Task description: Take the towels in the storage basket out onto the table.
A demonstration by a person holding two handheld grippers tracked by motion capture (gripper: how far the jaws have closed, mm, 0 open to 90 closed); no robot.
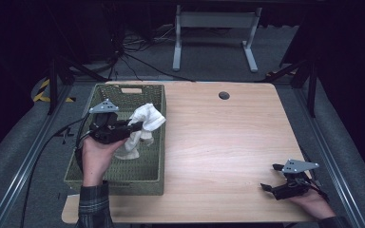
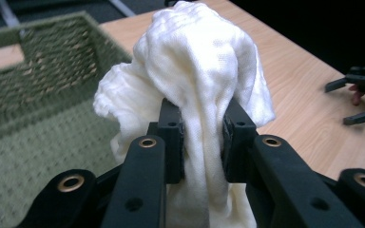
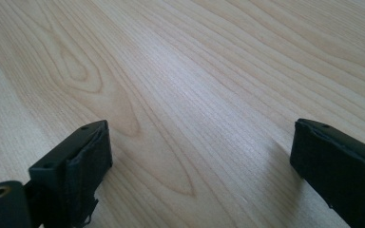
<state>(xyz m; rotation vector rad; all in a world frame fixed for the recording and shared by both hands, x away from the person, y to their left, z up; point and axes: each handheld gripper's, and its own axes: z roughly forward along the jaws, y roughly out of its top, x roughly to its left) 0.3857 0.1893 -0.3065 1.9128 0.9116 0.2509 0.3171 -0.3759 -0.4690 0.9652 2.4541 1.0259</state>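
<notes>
A white cloth [image 1: 141, 124] hangs bunched above the green woven basket [image 1: 148, 178] at the table's left side. My left gripper [image 1: 135, 127] is shut on that cloth; in the left gripper view both black pads [image 2: 173, 137] pinch the cloth [image 2: 199, 71], which bulges over them and trails down below. At the table's near right corner my right gripper [image 1: 272, 177] rests low over the wood with its jaws wide apart. The right gripper view has bare tabletop [image 3: 185, 85] between the two pads [image 3: 88, 156], nothing held.
The basket sits along the left edge of the wooden table [image 1: 218, 142], which has a round cable hole [image 1: 224, 95] at the back. A desk frame [image 1: 214, 33] and cables lie on the floor behind. Metal rails [image 1: 24, 166] run beside the table.
</notes>
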